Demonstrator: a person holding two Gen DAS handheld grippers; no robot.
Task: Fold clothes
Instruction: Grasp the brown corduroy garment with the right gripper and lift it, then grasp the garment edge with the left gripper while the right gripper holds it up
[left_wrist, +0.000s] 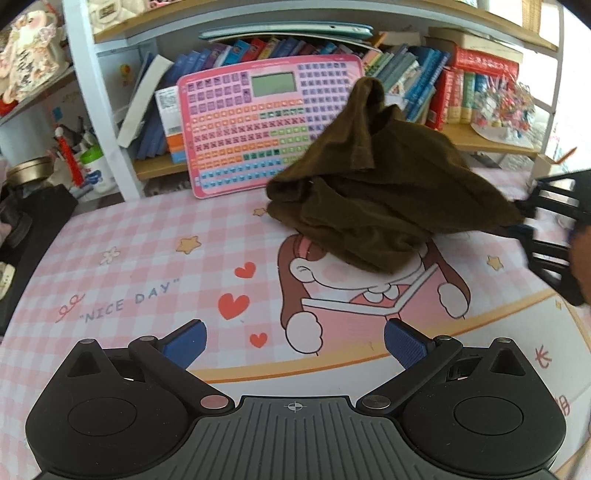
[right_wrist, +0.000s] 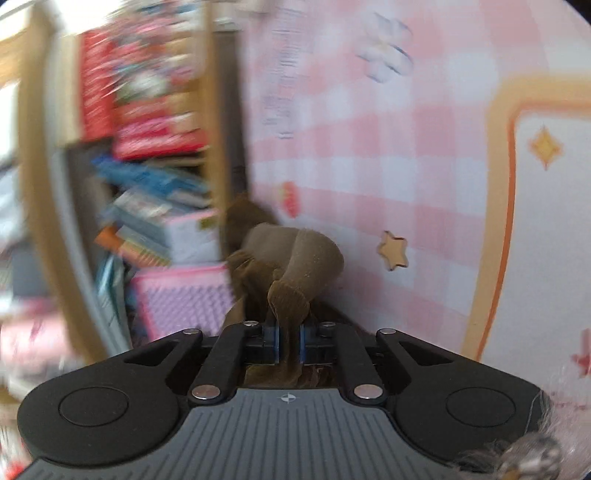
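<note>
- The brown garment (left_wrist: 373, 192) hangs bunched in the left wrist view, one corner pulled out toward the right gripper (left_wrist: 524, 218) at the right edge, its lower folds drooping just over the cartoon mat (left_wrist: 147, 258) on the tabletop.
- The left gripper (left_wrist: 294, 345) hovers low over the mat with its jaws spread wide and nothing between them, well apart from the cloth.
- Judged from this, the step in hand is lifting and shaking out the garment; next the free left gripper likely needs to find an opposite corner or hem so the cloth can be spread flat.
- Open room lies on the mat in front of and left of the cloth; the pink keyboard toy (left_wrist: 251, 125) and bookshelf (left_wrist: 424, 85) stand close behind it, limiting any backward swing.
- In the right wrist view, heavily blurred, the right gripper has its jaws clenched on a fold of the brown garment (right_wrist: 291, 258), which balloons just ahead of the blue pads (right_wrist: 275, 341).
- The mat fills the right side there; the shelf crowds the left.
</note>
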